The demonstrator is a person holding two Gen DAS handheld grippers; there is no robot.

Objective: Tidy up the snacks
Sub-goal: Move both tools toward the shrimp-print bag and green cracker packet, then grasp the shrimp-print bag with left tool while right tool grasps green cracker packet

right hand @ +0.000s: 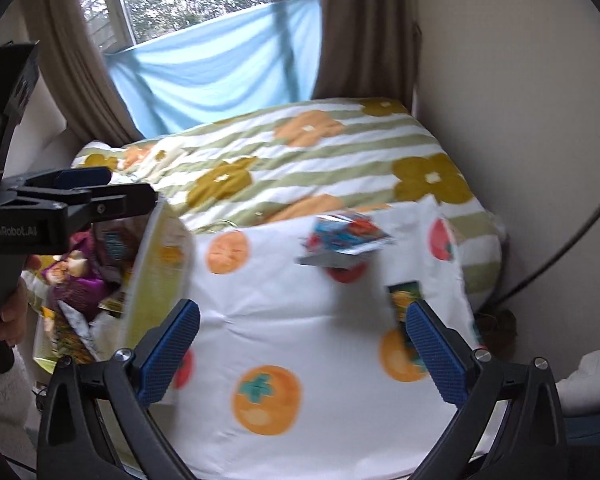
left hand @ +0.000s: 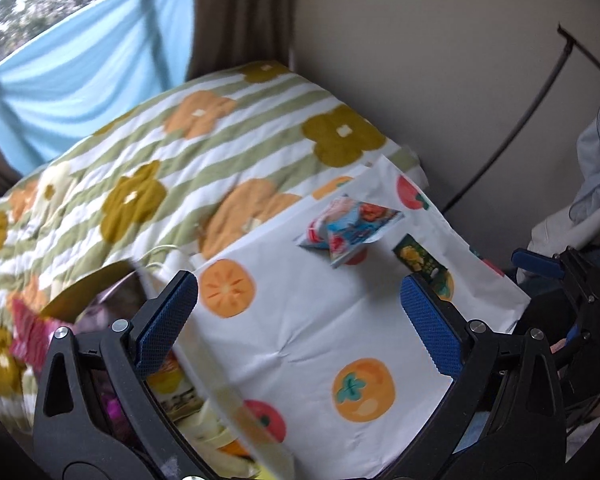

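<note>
Both your grippers, left (left hand: 298,320) and right (right hand: 302,354), hover spread apart and empty above a fruit-print cloth (left hand: 300,340) holding two snack packets (left hand: 350,228).

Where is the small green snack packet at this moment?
The green snack packet lies on the fruit-print cloth, right of the blue-and-red snack packet, just beyond the left gripper's right finger.

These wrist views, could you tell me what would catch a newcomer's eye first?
The white cloth printed with orange fruit fills the foreground, over a flower-patterned quilt. Two snack packets lie on it: a blue-and-red one mid-cloth, a small green one nearer the right edge. Both tongs, left and right, gape open.
</note>
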